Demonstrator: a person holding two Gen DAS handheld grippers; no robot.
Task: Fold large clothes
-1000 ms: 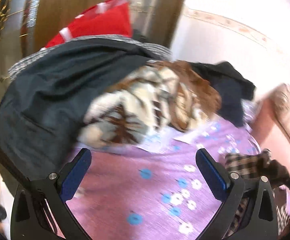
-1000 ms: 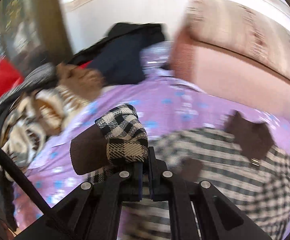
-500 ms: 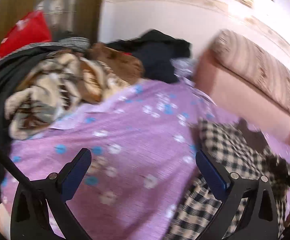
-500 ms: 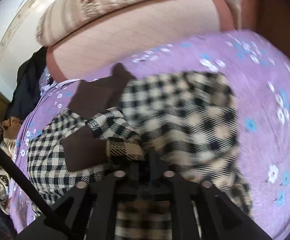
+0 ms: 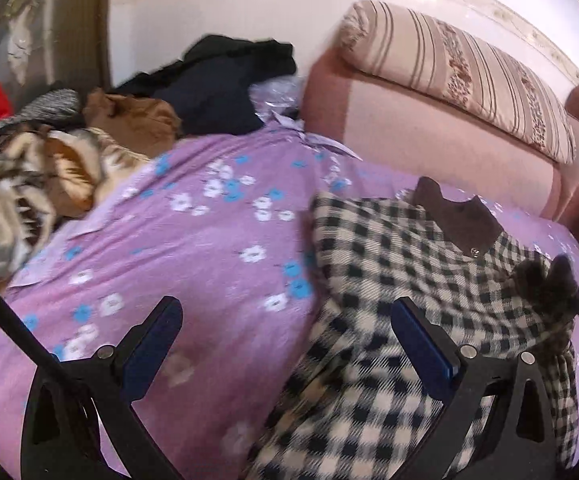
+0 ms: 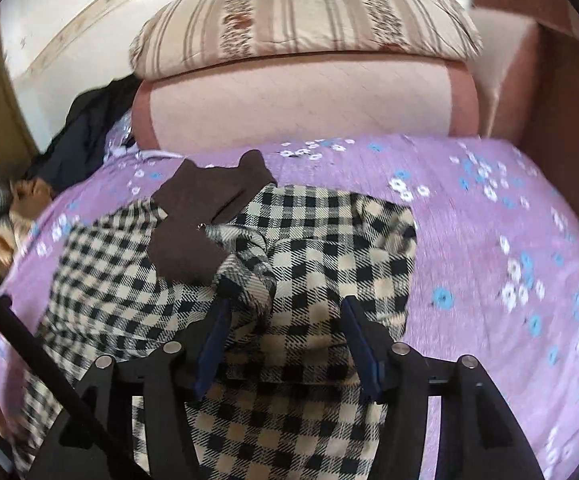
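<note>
Right gripper [image 6: 285,344]: jaws opening over checked coat [image 6: 309,240], a raised fold of it between the pads, not pinched. Left gripper [image 5: 285,344]: jaws wide apart, empty, above coat's left edge & purple floral bedsheet [image 5: 193,248]. Coat lies spread on bed, brown collar [image 6: 205,208] toward the far side. Beyond: pink headboard [image 6: 301,100] w/ striped pillow [image 6: 309,16] on top. Far left: pile of other clothes [image 5: 33,176].

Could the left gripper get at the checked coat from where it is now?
Probably yes. The left gripper is open, and the checked coat lies spread on the purple sheet right by its right finger, with nothing lying between them.
</note>
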